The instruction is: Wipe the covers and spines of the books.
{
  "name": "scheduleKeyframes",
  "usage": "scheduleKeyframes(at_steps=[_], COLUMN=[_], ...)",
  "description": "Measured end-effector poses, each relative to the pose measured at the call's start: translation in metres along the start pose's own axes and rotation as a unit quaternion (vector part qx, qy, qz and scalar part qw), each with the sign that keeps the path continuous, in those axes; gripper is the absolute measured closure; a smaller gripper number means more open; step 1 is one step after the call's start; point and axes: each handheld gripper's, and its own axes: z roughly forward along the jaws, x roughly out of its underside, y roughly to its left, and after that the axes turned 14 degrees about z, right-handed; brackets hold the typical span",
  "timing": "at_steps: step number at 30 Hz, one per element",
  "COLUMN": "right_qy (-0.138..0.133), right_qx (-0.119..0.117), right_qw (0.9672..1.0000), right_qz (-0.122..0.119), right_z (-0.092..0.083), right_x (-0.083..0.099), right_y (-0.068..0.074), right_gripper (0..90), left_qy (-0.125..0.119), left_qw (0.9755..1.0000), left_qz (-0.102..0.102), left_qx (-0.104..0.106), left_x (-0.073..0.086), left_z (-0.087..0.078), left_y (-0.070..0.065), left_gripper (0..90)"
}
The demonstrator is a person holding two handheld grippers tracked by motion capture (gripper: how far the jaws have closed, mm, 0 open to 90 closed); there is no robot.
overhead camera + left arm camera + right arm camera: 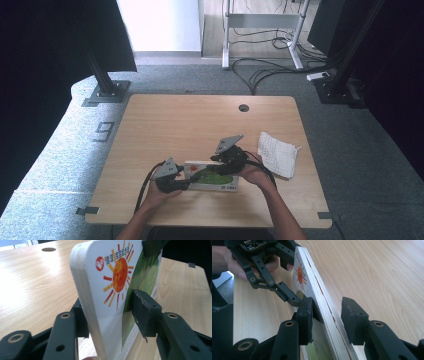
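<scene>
A white board book (212, 176) with a red sun and green picture on its cover lies near the table's front edge. In the left gripper view, the book (100, 272) stands on edge between the jaws, and my left gripper (110, 308) is shut on it near the sun. My right gripper (327, 308) straddles the book's (304, 272) other end. Its far pad stands clear of the pages, so it is open. From above, the left gripper (192, 179) and right gripper (214, 171) meet over the book.
A folded white cloth (277, 152) lies to the right of the book. The wooden table (175, 125) has a cable hole (243, 107) at the back. Cables and stand legs lie on the floor beyond.
</scene>
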Motion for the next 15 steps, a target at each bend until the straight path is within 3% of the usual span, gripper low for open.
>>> scheduleKeyframes(at_steps=[7, 15], right_qy=[-0.004, -0.02], right_qx=[-0.007, 0.001], right_qw=[0.9999, 0.9998], right_qz=[-0.007, -0.009], right_z=[-0.0039, -0.0068], right_x=[0.0011, 0.0007], right_y=[0.0015, 0.0034], right_gripper=[57.9, 49.3], left_qy=[-0.01, -0.023], left_qw=[0.9998, 0.999], left_qz=[0.01, 0.013], left_qx=[0.013, 0.036], left_x=[-0.0028, -0.0039], left_z=[-0.0025, -0.0056], left_y=[-0.005, -0.0061], left_gripper=[62.3, 74.9])
